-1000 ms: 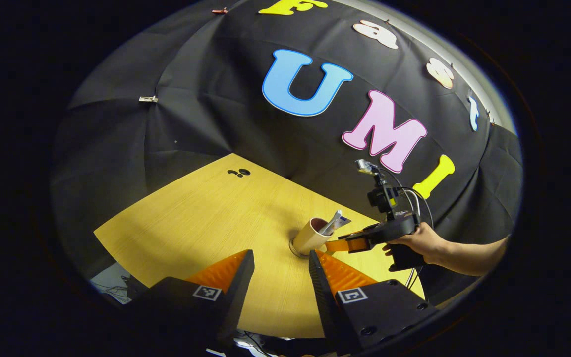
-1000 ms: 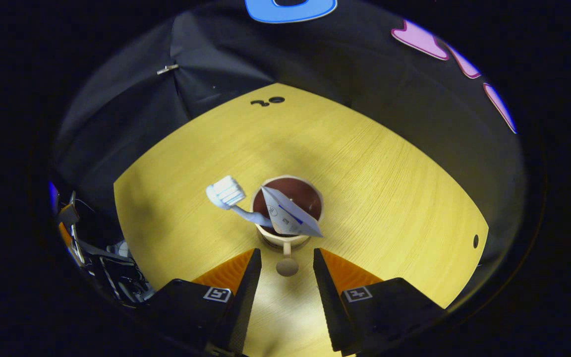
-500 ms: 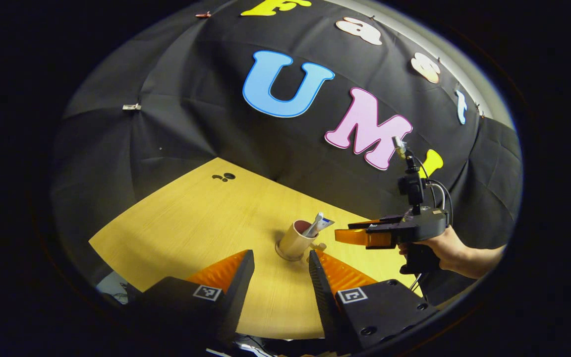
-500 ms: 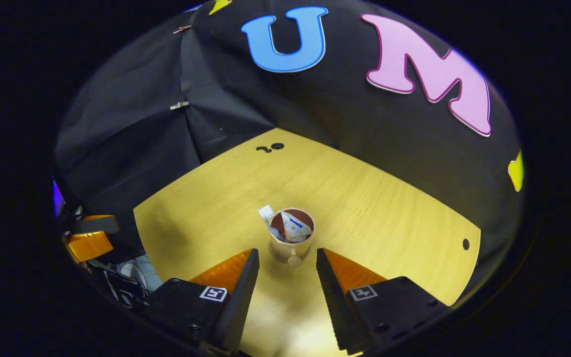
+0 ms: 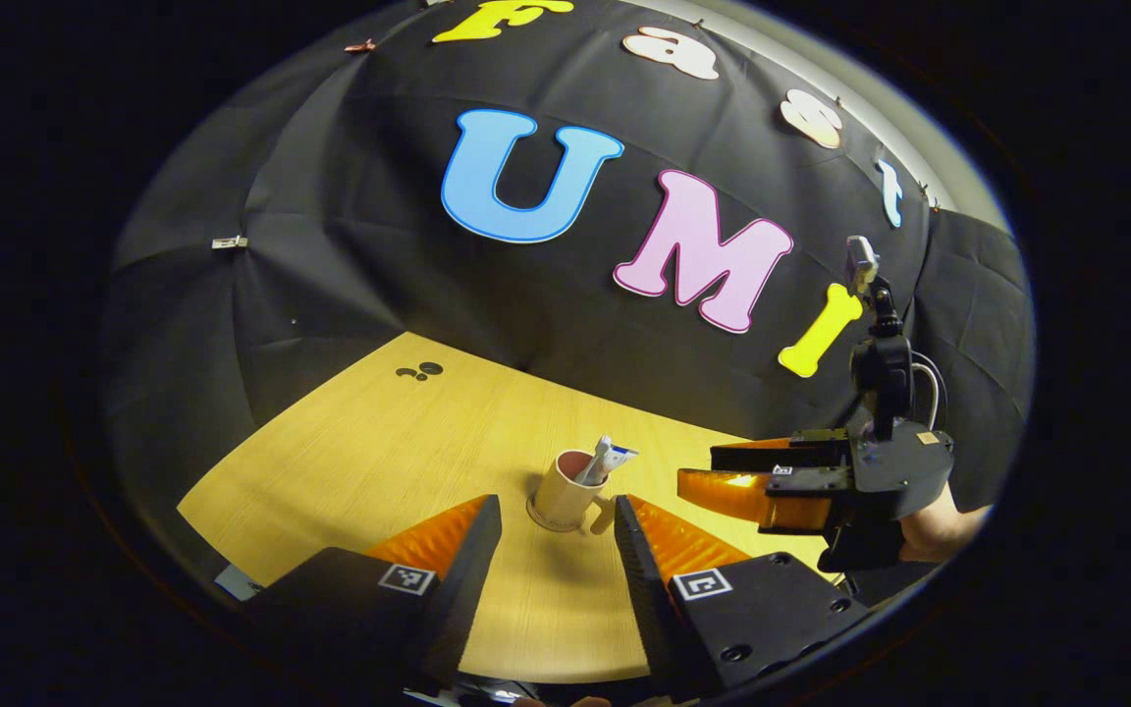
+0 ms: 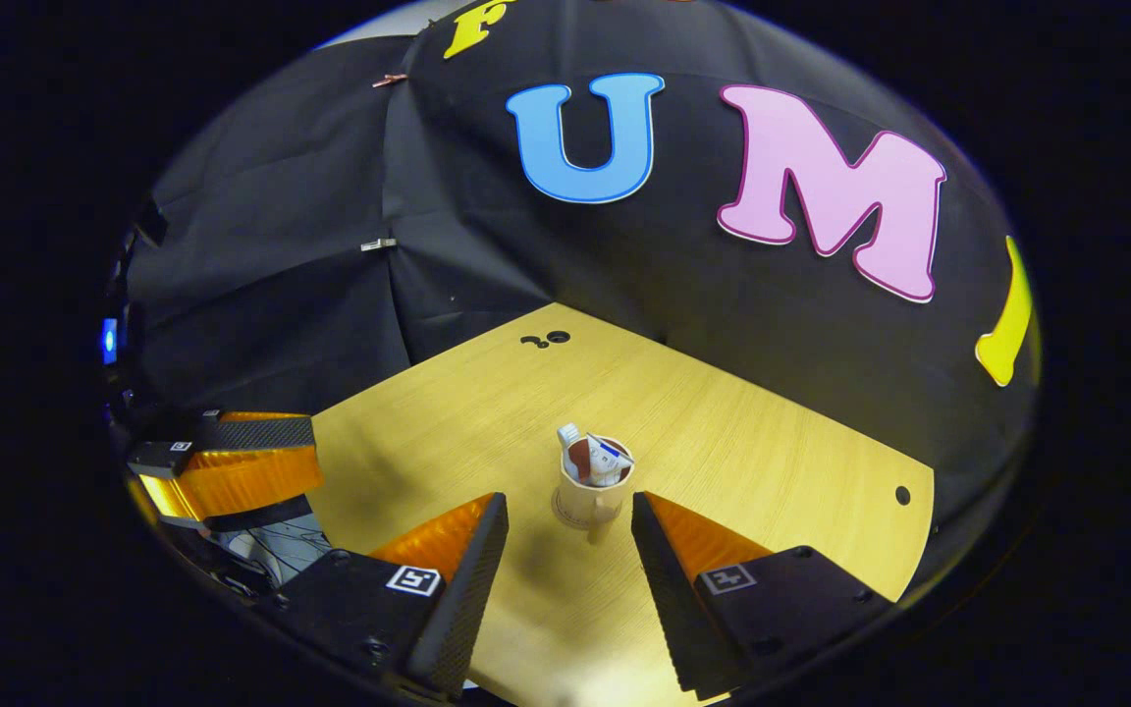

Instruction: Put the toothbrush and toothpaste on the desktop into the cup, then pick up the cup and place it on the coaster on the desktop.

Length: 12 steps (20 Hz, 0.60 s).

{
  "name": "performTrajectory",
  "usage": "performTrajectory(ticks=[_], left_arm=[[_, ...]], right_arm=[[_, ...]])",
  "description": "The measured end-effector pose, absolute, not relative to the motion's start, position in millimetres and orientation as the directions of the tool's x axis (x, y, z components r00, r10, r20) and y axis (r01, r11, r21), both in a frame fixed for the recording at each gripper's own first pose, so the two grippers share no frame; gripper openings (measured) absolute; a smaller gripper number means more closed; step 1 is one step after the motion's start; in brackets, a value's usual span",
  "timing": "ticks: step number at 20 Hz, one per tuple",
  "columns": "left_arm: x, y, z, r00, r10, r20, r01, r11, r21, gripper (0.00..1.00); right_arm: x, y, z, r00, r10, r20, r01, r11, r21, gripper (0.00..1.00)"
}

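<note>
Your left gripper [image 5: 556,516] hangs above the near edge of the desktop [image 5: 399,442], fingers spread apart with nothing between them. Ahead of it the cup [image 5: 564,491] stands upright on the coaster [image 5: 538,518], toothbrush [image 5: 593,462] and toothpaste [image 5: 617,456] poking out of it. The left gripper view also catches your right gripper [image 5: 723,471] from the side, off to the right of the cup, with a hand [image 5: 929,525] behind it. In the right gripper view, the right gripper's fingers are released and empty, the cup's handle faces you, and the left gripper hovers beyond the desktop's left edge.
</note>
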<state>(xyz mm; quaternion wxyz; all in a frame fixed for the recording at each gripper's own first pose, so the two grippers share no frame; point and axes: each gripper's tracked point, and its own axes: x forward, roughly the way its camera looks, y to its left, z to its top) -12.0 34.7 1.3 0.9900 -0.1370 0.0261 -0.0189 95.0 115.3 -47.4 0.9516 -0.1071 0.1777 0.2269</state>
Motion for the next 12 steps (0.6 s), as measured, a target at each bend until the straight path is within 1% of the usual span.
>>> performTrajectory(ticks=[3, 7, 9, 12], left_arm=[[-11.5, 25.6, 4.7, 0.997, -0.057, -0.047, 0.044, 0.971, -0.237, 0.77], [-12.1, 13.8, 8.9, 0.997, -0.071, -0.044, 0.063, 0.987, -0.15, 0.82], [-12.5, 7.5, 14.6, 0.996, -0.082, -0.031, 0.078, 0.99, -0.115, 0.83], [-10.5, 6.1, 12.4, 0.997, -0.069, -0.034, 0.066, 0.995, -0.073, 0.85]], right_arm=[[85.9, 113.0, -45.5, 0.845, 0.388, -0.369, -0.46, 0.878, -0.131, 0.82], [75.1, 112.7, -43.9, 0.85, 0.392, -0.352, -0.456, 0.882, -0.12, 0.84], [70.5, 112.6, -44.8, 0.852, 0.394, -0.345, -0.458, 0.88, -0.126, 0.87], [64.5, 113.3, -43.7, 0.853, 0.401, -0.334, -0.461, 0.879, -0.124, 0.91]])
